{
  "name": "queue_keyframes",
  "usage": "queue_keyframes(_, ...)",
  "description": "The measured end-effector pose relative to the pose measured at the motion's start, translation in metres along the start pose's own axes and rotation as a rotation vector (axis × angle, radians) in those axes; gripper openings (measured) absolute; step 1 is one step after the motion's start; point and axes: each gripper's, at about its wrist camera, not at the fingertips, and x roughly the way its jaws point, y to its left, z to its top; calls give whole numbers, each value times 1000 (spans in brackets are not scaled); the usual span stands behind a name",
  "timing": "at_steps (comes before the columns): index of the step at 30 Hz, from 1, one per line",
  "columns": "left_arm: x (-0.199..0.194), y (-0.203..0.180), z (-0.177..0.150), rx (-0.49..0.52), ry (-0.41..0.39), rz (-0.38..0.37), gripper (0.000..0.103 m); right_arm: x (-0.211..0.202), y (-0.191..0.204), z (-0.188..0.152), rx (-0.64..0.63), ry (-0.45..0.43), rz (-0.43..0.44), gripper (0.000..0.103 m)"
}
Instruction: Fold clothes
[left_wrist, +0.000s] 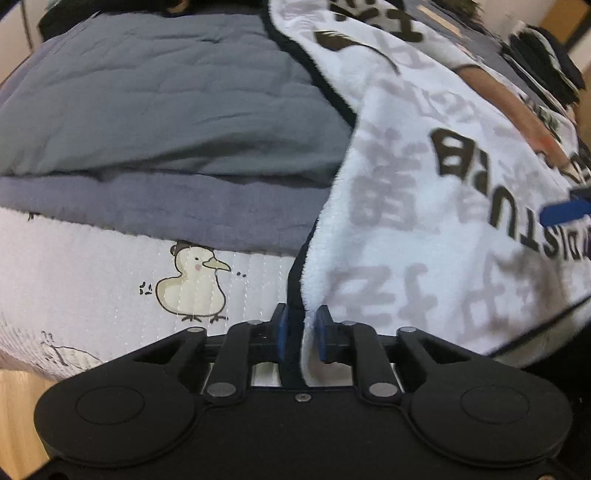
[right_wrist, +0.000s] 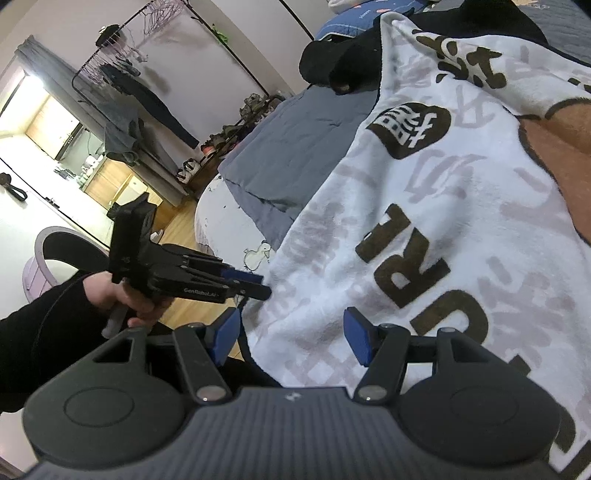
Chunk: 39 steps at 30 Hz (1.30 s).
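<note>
A white fleece garment (left_wrist: 424, 184) with dark printed letters and a dark trim lies spread over the bed. My left gripper (left_wrist: 303, 332) is shut on its dark-trimmed edge, and the fabric runs up between the blue pads. In the right wrist view the same garment (right_wrist: 443, 221) fills the right half. There a hand in a black sleeve holds the left gripper (right_wrist: 255, 286) at the cloth's left edge. My right gripper (right_wrist: 291, 338) stands open just above the cloth near its lower edge, its pads apart from the fabric. One of its blue fingers (left_wrist: 563, 212) shows at the right edge of the left wrist view.
A grey quilt (left_wrist: 166, 110) covers the bed above a duck-print sheet (left_wrist: 110, 266). A black garment (right_wrist: 332, 62) lies at the far end of the bed. Beyond the bed are a wooden floor (right_wrist: 181, 221), a clothes rack (right_wrist: 147, 74) and a purple basket (right_wrist: 48, 258).
</note>
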Motion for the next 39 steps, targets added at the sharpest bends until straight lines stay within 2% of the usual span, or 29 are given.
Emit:
queue_keyframes(6, -59, -5, -10, 131, -48, -66, 10, 2, 2, 3, 2, 4, 27, 61)
queue_keyframes(8, -74, -2, -10, 121, -35, -69, 10, 3, 2, 4, 2, 5, 36, 61)
queue_keyframes(12, -73, -2, -12, 117, 44, 30, 15, 5, 2, 5, 0, 16, 42, 61)
queue_keyframes(16, -76, -1, 2, 79, -19, 14, 16, 7, 2, 6, 1, 24, 43, 61)
queue_keyframes(18, -77, 0, 9, 60, -51, 6, 18, 6, 3, 6, 2, 19, 43, 61)
queue_keyframes(19, -78, 0, 15, 50, -77, 2, 23, 6, 3, 6, 4, 15, 43, 61)
queue_keyframes(20, -77, 1, 23, 43, -101, 7, 31, 6, 3, 6, 7, 11, 42, 61)
queue_keyframes(22, -73, 3, 40, 26, -142, 15, 37, 7, 1, 7, 15, 6, 38, 61)
queue_keyframes(27, -46, 3, 78, -27, -204, -9, 37, 10, 0, 10, 16, 11, 26, 61)
queue_keyframes(34, -10, 8, 103, -45, -187, -32, 37, 6, 6, 13, -13, -5, 35, 61)
queue_keyframes(39, 3, 17, 117, -82, -203, -97, 37, 5, 11, 15, -27, -10, 52, 61)
